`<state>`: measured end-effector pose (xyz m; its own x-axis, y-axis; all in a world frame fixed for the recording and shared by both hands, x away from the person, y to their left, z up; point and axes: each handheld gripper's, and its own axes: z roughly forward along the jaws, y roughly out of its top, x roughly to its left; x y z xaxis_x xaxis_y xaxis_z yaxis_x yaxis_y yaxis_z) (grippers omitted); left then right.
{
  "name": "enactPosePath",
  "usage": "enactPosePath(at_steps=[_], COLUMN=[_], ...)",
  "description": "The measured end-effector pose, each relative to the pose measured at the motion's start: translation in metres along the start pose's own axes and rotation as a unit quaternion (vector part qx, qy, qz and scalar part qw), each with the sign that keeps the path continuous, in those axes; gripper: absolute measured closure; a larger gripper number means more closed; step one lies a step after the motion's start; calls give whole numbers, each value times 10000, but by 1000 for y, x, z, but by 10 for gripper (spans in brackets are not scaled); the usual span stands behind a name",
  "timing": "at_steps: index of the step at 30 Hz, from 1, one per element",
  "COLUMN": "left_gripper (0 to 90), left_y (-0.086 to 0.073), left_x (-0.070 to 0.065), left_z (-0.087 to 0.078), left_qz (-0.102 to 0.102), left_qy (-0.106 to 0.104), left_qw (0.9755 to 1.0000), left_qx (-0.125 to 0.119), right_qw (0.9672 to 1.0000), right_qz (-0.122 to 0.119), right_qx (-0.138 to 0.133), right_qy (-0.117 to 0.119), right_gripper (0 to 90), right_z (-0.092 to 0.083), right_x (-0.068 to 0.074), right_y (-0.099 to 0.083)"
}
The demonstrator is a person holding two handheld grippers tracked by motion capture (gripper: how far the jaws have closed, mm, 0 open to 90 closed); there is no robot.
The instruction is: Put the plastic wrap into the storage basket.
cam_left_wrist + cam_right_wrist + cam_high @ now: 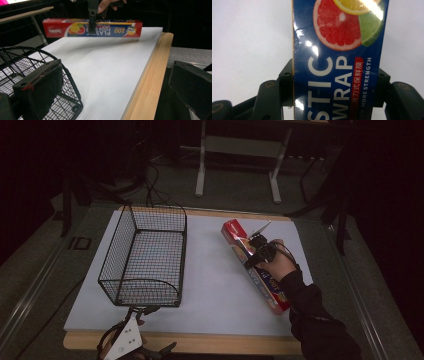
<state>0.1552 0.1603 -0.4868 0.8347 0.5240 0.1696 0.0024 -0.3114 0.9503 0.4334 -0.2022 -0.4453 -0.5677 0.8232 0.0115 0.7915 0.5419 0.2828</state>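
At the frame's right, our right gripper (253, 251) clamps the plastic wrap box (234, 236) mid-length, likely so it lifts level toward the wire basket (142, 292).

Dim, dark-edged room; glare on the glossy plastic wrap box (337, 62), whose far view blurs.

The right gripper (254, 251) reaches out over the table from a black-sleeved forearm that comes in from the lower right, the hand (277, 265) wrapped round its body, and its jaws are clamped against the two long sides of the box of plastic wrap (252, 265), one to each side. The left gripper (142, 311) sits low at the near edge of the table, pointing away from the person, its two black jaws standing wide apart with nothing gripped between them.
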Motion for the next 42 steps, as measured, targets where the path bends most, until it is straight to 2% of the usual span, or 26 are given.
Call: enactPosePath(at_steps=[6, 7, 8, 13, 14, 16, 27, 28, 29, 32, 35, 42], left_gripper=[2, 1, 1, 1, 1, 1, 1, 1, 1, 1, 1, 1], left_y=[0, 0, 0, 0, 0, 0, 0, 0, 0, 0, 1, 1], left_x=[0, 0, 0, 0, 0, 0, 0, 0, -1, -1, -1, -1], left_z=[0, 0, 0, 0, 0, -1, -1, -1, -1, -1, -1, -2], left_qz=[0, 0, 0, 14, 18, 11, 19, 27, 55, 38, 21, 24], left_qy=[4, 4, 1, 5, 4, -3, -7, 6, 28, 16, 14, -12], left_qw=[10000, 10000, 10000, 10000, 10000, 10000, 10000, 10000, 10000, 10000, 10000, 10000], left_qx=[-4, -4, -5, -10, -10, -18, -34, -20, 4, -18, -44, -67], right_qw=[9992, 9992, 9987, 9975, 9961, 9945, 9897, 9882, 9875, 9864, 9834, 9791], right_qz=[23, 23, 0, -59, -59, -76, -201, -279, -293, -314, -391, -424], right_qx=[-393, -393, -492, -692, -881, -1035, -1395, -1482, -1522, -1589, -1766, -1977], right_qy=[80, 80, 109, 124, 94, 122, 231, 265, 271, 264, 174, 242], right_gripper=[400, 400, 400, 400, 400, 400, 400, 400, 400, 401, 400, 400], right_z=[-20, -20, -27, -37, -42, -47, -63, -65, -66, -69, -77, -91], right_x=[4, 4, 8, 18, 24, 28, 55, 64, 67, 73, 85, 101], right_y=[5, 5, 8, 15, 19, 24, 44, 51, 53, 57, 68, 84])
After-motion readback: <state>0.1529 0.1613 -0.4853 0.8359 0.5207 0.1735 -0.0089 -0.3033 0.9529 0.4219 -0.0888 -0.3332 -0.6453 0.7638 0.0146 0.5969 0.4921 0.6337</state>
